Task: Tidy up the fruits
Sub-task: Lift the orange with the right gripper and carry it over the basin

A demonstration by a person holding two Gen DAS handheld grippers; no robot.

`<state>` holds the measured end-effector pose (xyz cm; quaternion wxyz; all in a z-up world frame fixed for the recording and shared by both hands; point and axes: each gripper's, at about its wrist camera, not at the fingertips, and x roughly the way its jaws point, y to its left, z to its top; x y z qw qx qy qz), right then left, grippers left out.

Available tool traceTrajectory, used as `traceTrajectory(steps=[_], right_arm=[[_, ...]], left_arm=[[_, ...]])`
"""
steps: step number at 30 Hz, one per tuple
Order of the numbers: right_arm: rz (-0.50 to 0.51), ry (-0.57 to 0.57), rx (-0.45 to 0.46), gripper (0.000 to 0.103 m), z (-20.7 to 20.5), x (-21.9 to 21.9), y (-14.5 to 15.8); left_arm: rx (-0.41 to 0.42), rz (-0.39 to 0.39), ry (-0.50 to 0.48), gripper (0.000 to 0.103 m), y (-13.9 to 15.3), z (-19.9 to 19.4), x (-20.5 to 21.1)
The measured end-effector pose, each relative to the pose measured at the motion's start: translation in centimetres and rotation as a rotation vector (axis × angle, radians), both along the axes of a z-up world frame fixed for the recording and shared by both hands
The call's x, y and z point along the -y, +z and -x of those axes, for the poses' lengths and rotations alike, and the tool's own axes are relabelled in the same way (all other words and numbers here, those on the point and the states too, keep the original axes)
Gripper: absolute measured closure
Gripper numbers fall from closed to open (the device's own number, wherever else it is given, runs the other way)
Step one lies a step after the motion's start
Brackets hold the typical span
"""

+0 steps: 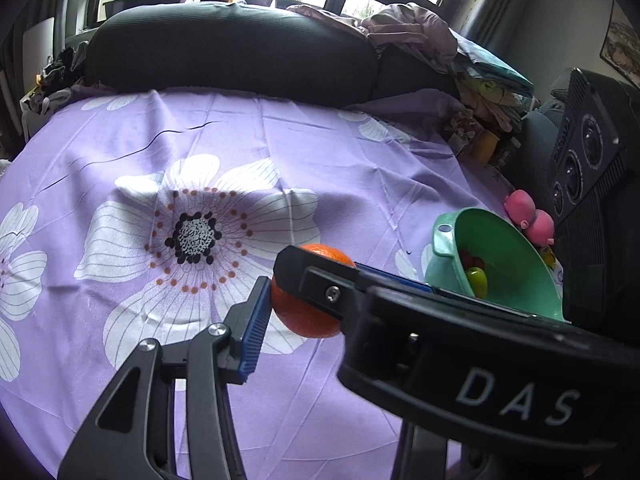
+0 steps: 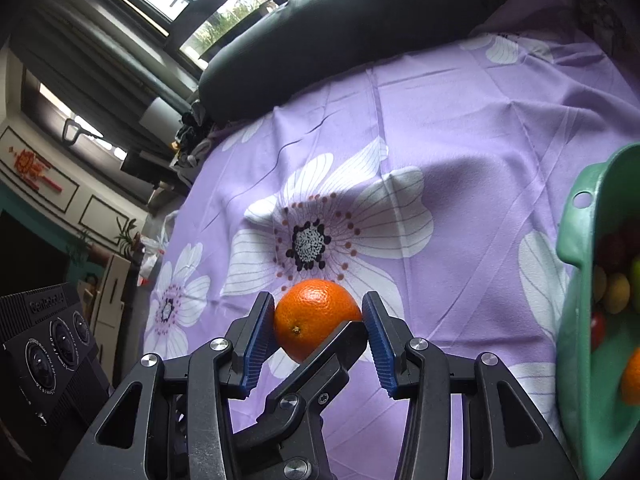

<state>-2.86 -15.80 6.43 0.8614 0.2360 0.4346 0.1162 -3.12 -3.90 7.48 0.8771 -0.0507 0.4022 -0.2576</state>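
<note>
An orange [image 2: 316,318] sits between the blue pads of my right gripper [image 2: 318,328], which is shut on it just above the purple flowered cloth [image 2: 460,128]. In the left wrist view the same orange [image 1: 304,312] shows against my left gripper's blue left pad [image 1: 256,328], with the right gripper's black finger [image 1: 316,276] across it. My left gripper [image 1: 304,308] has only one finger in view. A green basin [image 2: 580,320] at the right holds several fruits; it also shows in the left wrist view [image 1: 492,256].
A black cushion [image 1: 232,48] lies along the far edge of the cloth. Piled clothes [image 1: 420,36] sit at the back right. Pink toys [image 1: 528,216] lie beyond the basin. The other gripper's black camera body [image 2: 48,344] is at the lower left.
</note>
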Motion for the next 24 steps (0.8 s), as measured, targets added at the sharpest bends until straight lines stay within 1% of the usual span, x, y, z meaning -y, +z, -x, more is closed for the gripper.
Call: traceTrajectory(steps=[4,9,14,17,22,24], right_arm=[[0.015,-0.044,0.055,0.055,1.7,1.2,1.6],[0.024,-0.101,0.093,0.055,3.6,3.1,2.9],[0.013,-0.167,0.141,0.055,5.4,5.2,4.0],[0.017,-0.212,0.159,0.055,6.6,6.5,4.6],[0.002,-0.294,0.179,0.055,7.9,8.8,5.0],[-0.011,-0.329,0.181,0.055,8.4,9.7,5.0]], left_arm=[[0.049,0.019,-0.042,0.059,1.3,1.1,1.5],[0.093,0.032,-0.101,0.059,2.4,2.4,3.6],[0.154,0.045,-0.154,0.059,3.6,4.0,5.7],[0.163,0.054,-0.201,0.059,3.9,4.3,7.1],[0.187,0.046,-0.283,0.059,4.4,4.8,9.5],[0.178,0.039,-0.31,0.059,4.5,4.8,10.5]])
